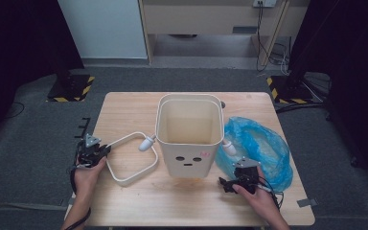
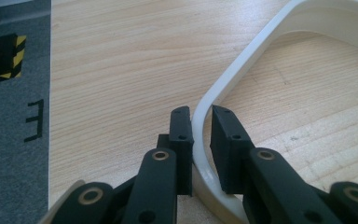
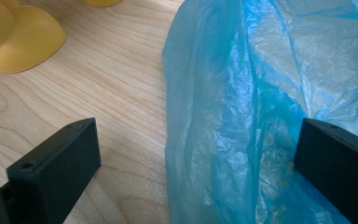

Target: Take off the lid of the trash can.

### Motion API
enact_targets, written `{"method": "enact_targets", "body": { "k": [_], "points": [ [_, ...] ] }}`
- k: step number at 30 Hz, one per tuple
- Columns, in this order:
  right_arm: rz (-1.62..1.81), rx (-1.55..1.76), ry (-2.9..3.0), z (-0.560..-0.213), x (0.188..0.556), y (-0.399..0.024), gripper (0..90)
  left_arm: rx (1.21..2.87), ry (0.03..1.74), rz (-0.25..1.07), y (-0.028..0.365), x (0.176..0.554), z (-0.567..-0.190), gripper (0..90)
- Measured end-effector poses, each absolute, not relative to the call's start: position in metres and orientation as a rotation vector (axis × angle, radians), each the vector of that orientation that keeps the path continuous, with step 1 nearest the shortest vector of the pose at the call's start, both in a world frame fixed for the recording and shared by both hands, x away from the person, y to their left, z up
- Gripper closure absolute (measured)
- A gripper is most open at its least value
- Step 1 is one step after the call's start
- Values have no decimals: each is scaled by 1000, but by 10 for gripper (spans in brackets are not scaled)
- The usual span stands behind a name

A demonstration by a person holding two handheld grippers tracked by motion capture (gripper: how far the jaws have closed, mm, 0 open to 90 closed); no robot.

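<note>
lining the bin barely begun: left gripper clamps the ring; right gripper gapes around the unlifted blue bag.

Dim dark surroundings, evenly lit tabletop, soft focus

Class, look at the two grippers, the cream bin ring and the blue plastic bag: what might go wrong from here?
1. The left gripper pinches the thin cream plastic ring at one corner only; lifted, the ring may swing or slip out.
2. The right gripper stands open around a fold of the crumpled blue plastic bag; closing may catch too little film, or tear it.
3. The ring rests against the cream plastic bin, so pulling may nudge it.
</note>
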State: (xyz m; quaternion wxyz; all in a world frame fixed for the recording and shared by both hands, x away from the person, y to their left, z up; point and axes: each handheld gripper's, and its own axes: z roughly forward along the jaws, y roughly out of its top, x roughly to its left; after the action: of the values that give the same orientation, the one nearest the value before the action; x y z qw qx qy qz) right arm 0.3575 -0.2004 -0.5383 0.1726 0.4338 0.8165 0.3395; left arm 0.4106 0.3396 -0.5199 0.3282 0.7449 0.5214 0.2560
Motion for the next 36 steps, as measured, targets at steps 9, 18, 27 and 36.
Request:
{"method": "enact_targets", "body": {
  "k": [9,18,27,36],
  "points": [
    [963,1227,2317,-538,358,-201,4,1939,1392,657,341,409,-519,734],
    [963,1225,2319,-538,357,-201,4,1868,1426,683,340,401,-502,342],
    [980,1226,2338,-535,355,-202,33,1838,1428,635,319,392,-490,172],
    [1066,1198,2312,-502,351,-216,37,1867,1413,615,302,394,-491,118]
  ]
}}
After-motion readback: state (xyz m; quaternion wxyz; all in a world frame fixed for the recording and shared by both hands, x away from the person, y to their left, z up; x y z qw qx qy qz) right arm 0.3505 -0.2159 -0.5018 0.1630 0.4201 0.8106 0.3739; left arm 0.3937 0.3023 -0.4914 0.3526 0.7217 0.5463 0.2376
